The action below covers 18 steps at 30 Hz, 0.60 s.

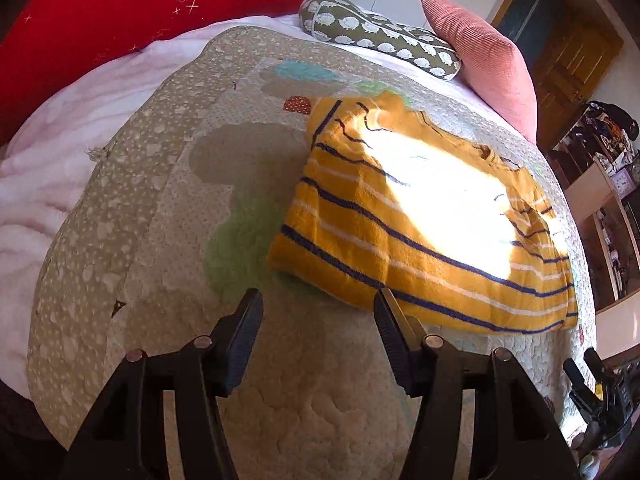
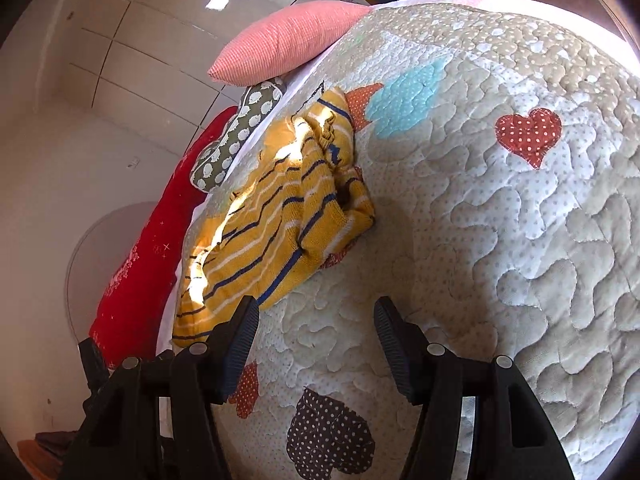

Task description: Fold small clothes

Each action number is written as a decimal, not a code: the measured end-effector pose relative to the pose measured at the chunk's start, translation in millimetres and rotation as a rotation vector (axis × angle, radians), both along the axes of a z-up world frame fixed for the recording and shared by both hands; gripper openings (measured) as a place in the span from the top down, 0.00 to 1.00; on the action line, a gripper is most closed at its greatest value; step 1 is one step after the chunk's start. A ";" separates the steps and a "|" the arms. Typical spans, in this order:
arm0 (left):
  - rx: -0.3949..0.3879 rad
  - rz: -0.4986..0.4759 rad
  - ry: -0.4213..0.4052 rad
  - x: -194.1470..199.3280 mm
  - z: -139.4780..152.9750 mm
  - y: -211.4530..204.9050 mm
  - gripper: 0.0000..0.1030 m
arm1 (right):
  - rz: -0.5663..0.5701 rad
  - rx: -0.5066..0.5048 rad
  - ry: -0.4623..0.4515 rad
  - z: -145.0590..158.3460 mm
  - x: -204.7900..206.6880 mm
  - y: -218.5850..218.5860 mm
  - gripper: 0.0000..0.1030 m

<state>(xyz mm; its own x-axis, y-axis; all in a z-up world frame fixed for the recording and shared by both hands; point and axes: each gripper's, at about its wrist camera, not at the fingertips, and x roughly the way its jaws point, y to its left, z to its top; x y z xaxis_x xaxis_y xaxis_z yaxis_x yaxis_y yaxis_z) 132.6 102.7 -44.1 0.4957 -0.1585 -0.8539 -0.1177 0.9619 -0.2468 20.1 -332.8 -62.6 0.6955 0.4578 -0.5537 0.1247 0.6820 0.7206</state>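
Both grippers, left gripper (image 1: 318, 312) and right gripper (image 2: 316, 320), are spread wide, holding nothing. Folded yellow striped sweater (image 1: 404, 216) lies on the bed quilt (image 1: 160, 200). Pinch one edge only, then fold slowly and flat.

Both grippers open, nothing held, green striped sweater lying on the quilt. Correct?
Not quite: the sweater is yellow with dark blue and white stripes, not green, as the left wrist view shows. The rest holds: left gripper and right gripper are open and empty, sweater on the quilt.
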 end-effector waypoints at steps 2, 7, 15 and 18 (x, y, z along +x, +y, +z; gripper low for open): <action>-0.044 0.022 0.014 18.2 -2.8 12.2 0.45 | 0.054 -0.062 -0.021 11.3 2.3 17.5 0.38; -0.092 -0.094 0.076 82.2 -3.6 14.1 0.45 | 0.325 -0.317 -0.089 42.3 18.9 110.0 0.38; -0.095 -0.320 0.189 168.5 -17.6 -6.1 0.45 | 0.703 -0.774 -0.265 49.4 59.2 282.2 0.38; -0.082 -0.366 0.232 189.0 -28.8 -10.8 0.42 | 0.792 -0.866 -0.316 36.8 70.4 324.5 0.38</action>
